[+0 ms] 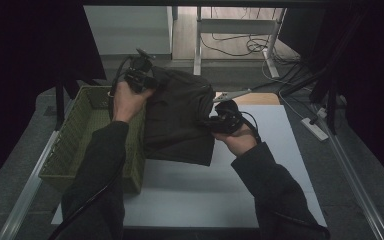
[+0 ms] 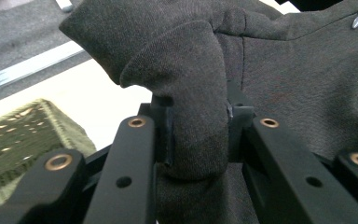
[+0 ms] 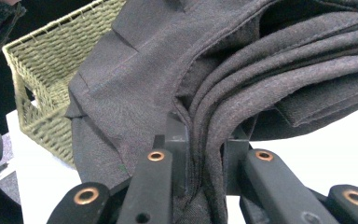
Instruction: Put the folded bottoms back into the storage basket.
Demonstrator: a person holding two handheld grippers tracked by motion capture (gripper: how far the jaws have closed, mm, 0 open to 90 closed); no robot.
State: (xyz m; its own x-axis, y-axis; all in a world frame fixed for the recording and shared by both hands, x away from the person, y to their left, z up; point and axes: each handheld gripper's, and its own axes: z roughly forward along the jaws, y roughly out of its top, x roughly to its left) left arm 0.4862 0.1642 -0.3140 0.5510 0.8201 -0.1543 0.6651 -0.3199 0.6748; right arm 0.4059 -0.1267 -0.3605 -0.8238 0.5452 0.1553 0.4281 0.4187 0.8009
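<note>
High view: a folded dark garment [image 1: 180,117] hangs in the air between both grippers, over the white table [image 1: 280,190] and the near edge of the green woven basket [image 1: 85,135]. The left gripper [image 1: 141,80] has the far corner, the right gripper [image 1: 225,120] the right edge.

Left gripper view: jaws closed down tight on a thick roll of the garment [image 2: 279,70], fabric bulging above the pads; basket [image 2: 14,140] off to the lower left.

Right gripper view: jaws pinched hard on several stacked layers at the garment's [image 3: 135,93] folded edge; basket [image 3: 46,70] beyond, open side up.

Step in hand: looks like carrying the folded piece over to the basket.

How to do it well: keep both grips level so the fold holds, clear the rim, lower it flat inside, release both together.
</note>
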